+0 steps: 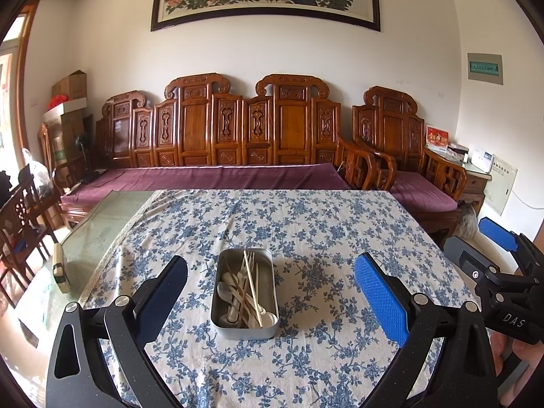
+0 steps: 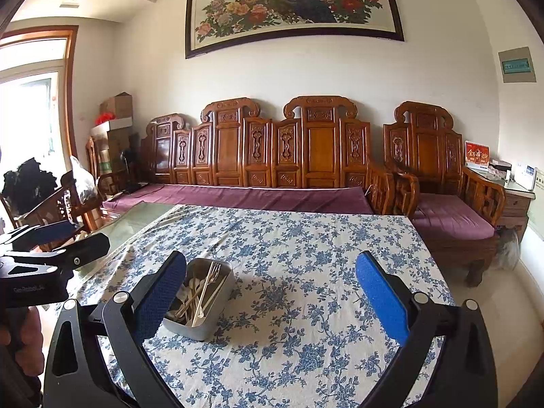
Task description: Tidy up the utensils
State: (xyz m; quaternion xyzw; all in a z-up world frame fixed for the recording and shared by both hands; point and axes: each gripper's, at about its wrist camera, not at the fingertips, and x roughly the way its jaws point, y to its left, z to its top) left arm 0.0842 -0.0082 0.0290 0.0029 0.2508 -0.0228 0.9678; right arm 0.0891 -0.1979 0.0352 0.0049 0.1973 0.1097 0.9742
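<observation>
A table covered with a blue-flowered cloth (image 1: 306,224) fills the room's foreground, with a carved wooden bench (image 1: 217,136) and its purple cushion behind it at twelve o'clock, under a framed peacock-and-peony painting (image 2: 292,3).

At the far left, around nine o'clock, the bare glass part of the table (image 1: 102,224) shows beside the cloth, with a small cream-coloured object (image 1: 60,267) lying on it; I cannot tell what it is.

The left gripper (image 1: 270,301) hangs above the near part of the table, its two blue-padded fingers spread wide apart and holding nothing. Between them, a little left of the cloth's centre, sits a metal tin (image 1: 244,292). In it lies a loose pile of utensils: white spoons (image 1: 227,290), a pale fork (image 1: 249,260) with tines pointing toward twelve o'clock, and thin wooden sticks (image 1: 252,289) crossing over them.

The right gripper (image 2: 272,297) hovers further right, its fingers likewise spread wide and empty. From its view the tin sits at about ten o'clock, partly hidden behind its left finger (image 2: 163,292).

At three o'clock a matching wooden armchair (image 2: 442,170) stands beyond the table's corner.
</observation>
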